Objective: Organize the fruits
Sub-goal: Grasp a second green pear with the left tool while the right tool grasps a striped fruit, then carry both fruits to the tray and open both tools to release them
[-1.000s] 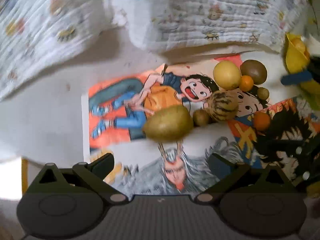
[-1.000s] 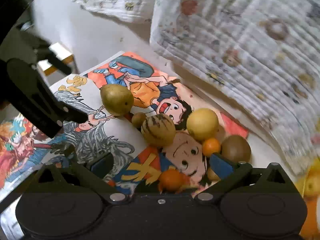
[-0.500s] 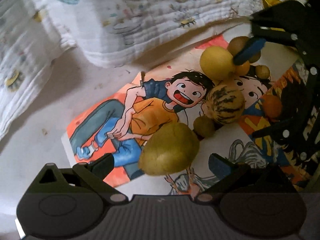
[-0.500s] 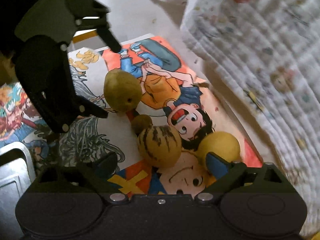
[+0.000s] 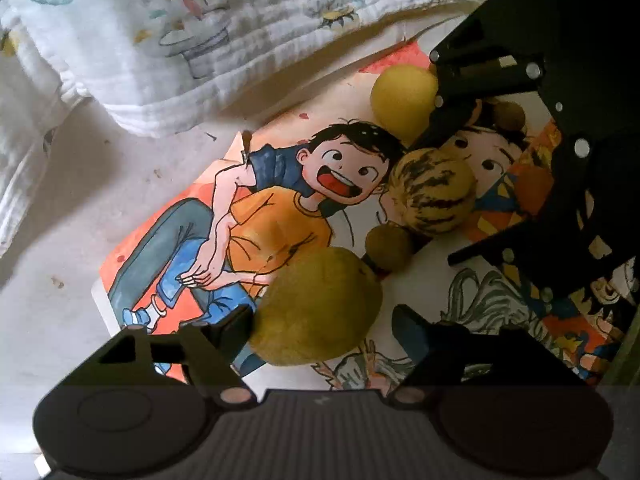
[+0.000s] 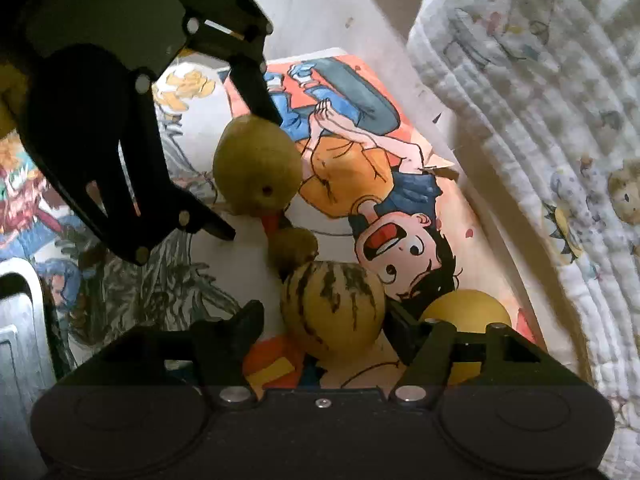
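Note:
A green-yellow pear [image 5: 316,308] [image 6: 256,168] lies on a cartoon poster [image 5: 280,216]. My left gripper [image 5: 322,320] is open with the pear between its fingers; it also shows in the right wrist view [image 6: 248,172]. A striped yellow melon [image 6: 332,312] [image 5: 434,192] sits between the open fingers of my right gripper [image 6: 324,328]. A small brown fruit [image 5: 388,248] [image 6: 292,246] lies between pear and melon. A round yellow fruit [image 5: 402,94] [image 6: 464,316] lies beyond the melon.
A white printed quilted cloth [image 5: 200,40] [image 6: 540,120] is bunched along the poster's far edge. Small brown [image 5: 508,116] and orange [image 5: 532,192] fruits lie under my right gripper's frame [image 5: 540,120]. A metal tray edge [image 6: 20,320] stands at the left.
Both grippers have moved in closer and lower. The pear now sits between my left fingers and the striped melon between my right fingers. The fruits have not shifted.

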### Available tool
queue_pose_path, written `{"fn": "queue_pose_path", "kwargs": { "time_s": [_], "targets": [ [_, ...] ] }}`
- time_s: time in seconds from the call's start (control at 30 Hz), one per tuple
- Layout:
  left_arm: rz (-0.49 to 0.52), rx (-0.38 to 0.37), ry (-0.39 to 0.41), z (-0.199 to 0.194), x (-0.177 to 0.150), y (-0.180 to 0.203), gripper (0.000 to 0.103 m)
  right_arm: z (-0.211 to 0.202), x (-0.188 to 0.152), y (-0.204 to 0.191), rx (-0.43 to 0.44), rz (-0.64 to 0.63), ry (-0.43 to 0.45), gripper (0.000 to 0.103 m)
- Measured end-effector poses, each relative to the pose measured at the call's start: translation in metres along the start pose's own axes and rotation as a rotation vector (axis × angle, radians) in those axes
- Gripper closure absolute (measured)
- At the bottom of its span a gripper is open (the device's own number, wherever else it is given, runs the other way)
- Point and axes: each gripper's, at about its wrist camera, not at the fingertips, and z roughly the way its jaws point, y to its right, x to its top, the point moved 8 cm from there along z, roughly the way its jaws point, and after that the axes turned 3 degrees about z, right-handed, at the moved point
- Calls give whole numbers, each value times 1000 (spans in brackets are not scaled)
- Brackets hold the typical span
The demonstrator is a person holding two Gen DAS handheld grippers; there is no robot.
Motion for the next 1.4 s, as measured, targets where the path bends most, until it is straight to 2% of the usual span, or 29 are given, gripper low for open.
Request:
{"fn": "queue_pose_path", "kwargs": {
  "time_s": [0.17,0.33,0.57,0.7,0.87,1.13,1.4],
  "targets": [
    [-19,20,-16,3,-1,-4,32,3,0,6,31,63,2,35],
    [-38,23,-16,3,-2,-4,34,5,2,14,23,70,15,47],
    [-167,-28,-9,-4,-5,1,36,-6,-5,11,-21,98,51,47],
    [-248,-45,-9,-10,-9,11,36,-18,-13,10,-35,182,69,47],
    [-347,-95,-5,-21,-16,20,36,-34,-24,0,-54,222,71,47],
    [-404,-148,16,-50,-26,42,36,-76,-41,-27,-93,298,94,47],
    [-482,-202,63,-79,-33,61,36,-124,-54,-61,-151,446,149,47]
  ]
}}
